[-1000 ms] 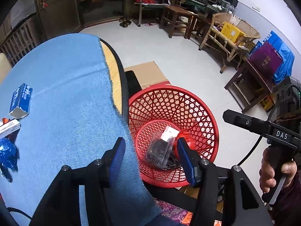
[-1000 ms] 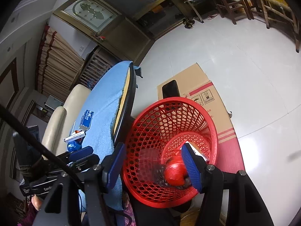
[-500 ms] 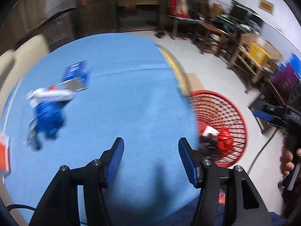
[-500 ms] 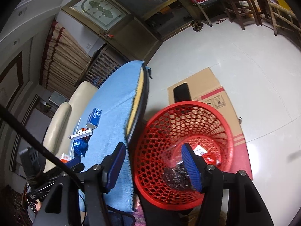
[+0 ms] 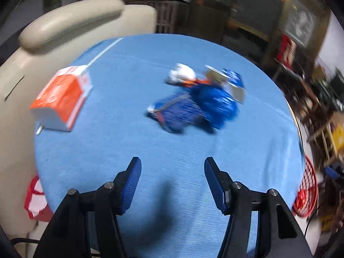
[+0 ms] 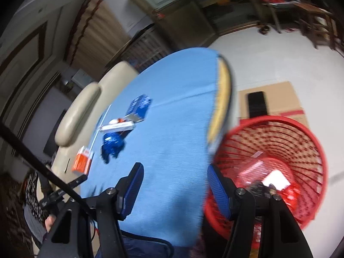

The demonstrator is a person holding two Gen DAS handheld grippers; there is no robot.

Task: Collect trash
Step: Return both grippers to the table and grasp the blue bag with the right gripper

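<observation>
My left gripper (image 5: pixel 172 167) is open and empty above the round table's blue cloth (image 5: pixel 129 150). Ahead of it lie a crumpled blue wrapper (image 5: pixel 200 107), a white and orange tube (image 5: pixel 182 76), a small blue box (image 5: pixel 233 79) and, to the left, an orange and white carton (image 5: pixel 62 99). My right gripper (image 6: pixel 175 175) is open with nothing in it, over the table's right edge. The red mesh basket (image 6: pixel 301 142) on the floor beside it holds wrappers and red trash. From the right wrist, the same blue wrapper (image 6: pixel 112 145) and carton (image 6: pixel 82 161) show further left.
A beige sofa (image 5: pixel 64 21) curves round the table's far and left side. Flat cardboard (image 6: pixel 279 99) lies on the white floor beyond the basket. Wooden chairs and clutter stand along the right wall. A hand (image 6: pixel 49 221) holds the other gripper's handle at lower left.
The left gripper has swung left from over the basket to above the table, bringing the trash items into view. The right gripper has also shifted left, from over the basket to the table's edge.
</observation>
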